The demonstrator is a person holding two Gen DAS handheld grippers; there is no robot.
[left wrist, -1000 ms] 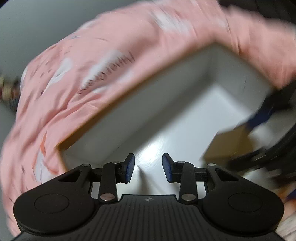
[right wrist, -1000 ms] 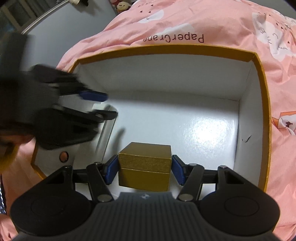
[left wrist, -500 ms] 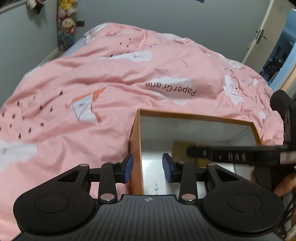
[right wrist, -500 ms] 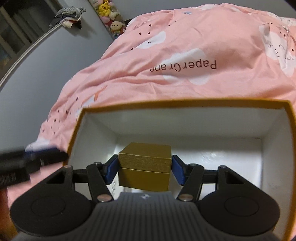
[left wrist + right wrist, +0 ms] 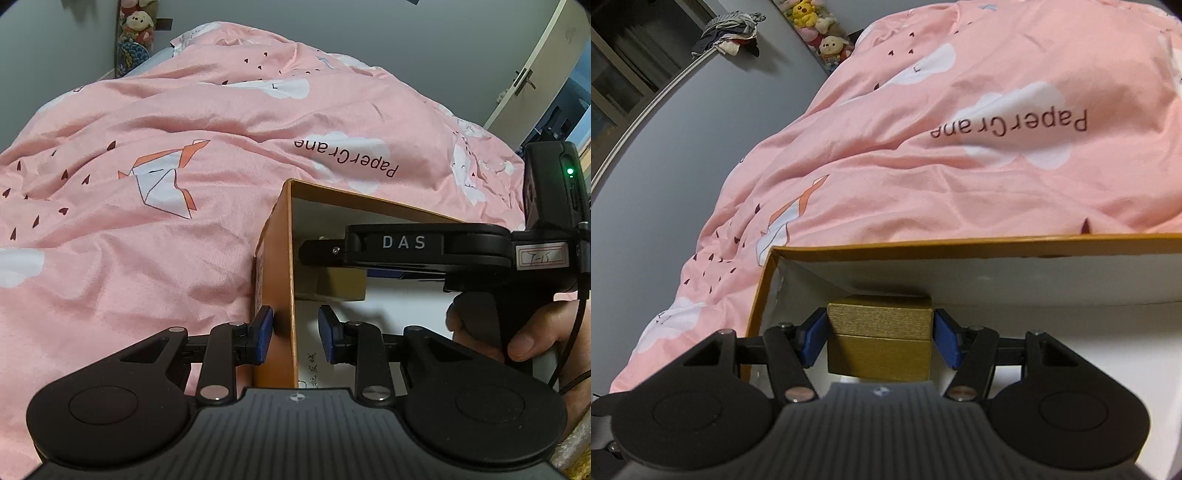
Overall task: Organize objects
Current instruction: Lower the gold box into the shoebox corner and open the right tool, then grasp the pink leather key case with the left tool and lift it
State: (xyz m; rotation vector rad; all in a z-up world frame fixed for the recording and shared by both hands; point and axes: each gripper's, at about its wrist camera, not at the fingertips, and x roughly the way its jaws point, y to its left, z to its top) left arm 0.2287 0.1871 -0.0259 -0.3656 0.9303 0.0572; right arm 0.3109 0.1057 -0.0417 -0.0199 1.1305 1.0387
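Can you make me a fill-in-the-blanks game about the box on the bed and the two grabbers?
1. The right gripper holds a small ____ box.
2. The left gripper has one finger inside and one outside the big box's ____.
3. The big box sits on a ____ quilt.
4. The words on the quilt say Paper____.

Missing words: gold; wall; pink; Crane
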